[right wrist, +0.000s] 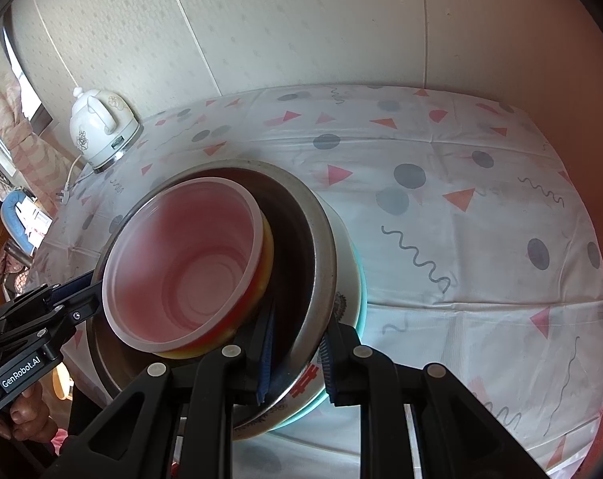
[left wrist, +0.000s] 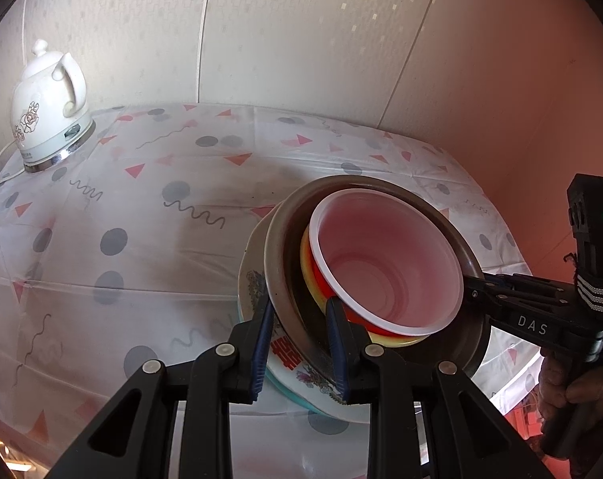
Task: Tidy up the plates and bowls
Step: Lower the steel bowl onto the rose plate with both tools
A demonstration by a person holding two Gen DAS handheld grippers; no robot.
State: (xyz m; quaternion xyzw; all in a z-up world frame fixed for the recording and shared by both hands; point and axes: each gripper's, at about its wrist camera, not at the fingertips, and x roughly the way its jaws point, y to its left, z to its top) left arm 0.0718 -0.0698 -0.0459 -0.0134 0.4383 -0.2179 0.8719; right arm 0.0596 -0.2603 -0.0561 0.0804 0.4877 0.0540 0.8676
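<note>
A nested stack sits over the patterned tablecloth: a white ceramic bowl (left wrist: 253,279) (right wrist: 345,291) with red characters and a teal rim beneath, a metal bowl (left wrist: 277,263) (right wrist: 325,247) inside it, then yellow and red bowls (left wrist: 313,283) (right wrist: 267,267), and a white plastic bowl (left wrist: 381,263) (right wrist: 189,263) on top. My left gripper (left wrist: 301,343) (right wrist: 89,295) is shut on the metal and ceramic rims at one side. My right gripper (right wrist: 297,351) (left wrist: 473,287) is shut on the same rims at the opposite side. Whether the stack touches the table I cannot tell.
A white electric kettle (left wrist: 48,107) (right wrist: 101,127) with its cord stands at the table's far left corner. The tablecloth (left wrist: 141,239) (right wrist: 461,239) runs up to pale walls behind and at the right. A person's hand (left wrist: 560,391) (right wrist: 26,411) holds each gripper handle.
</note>
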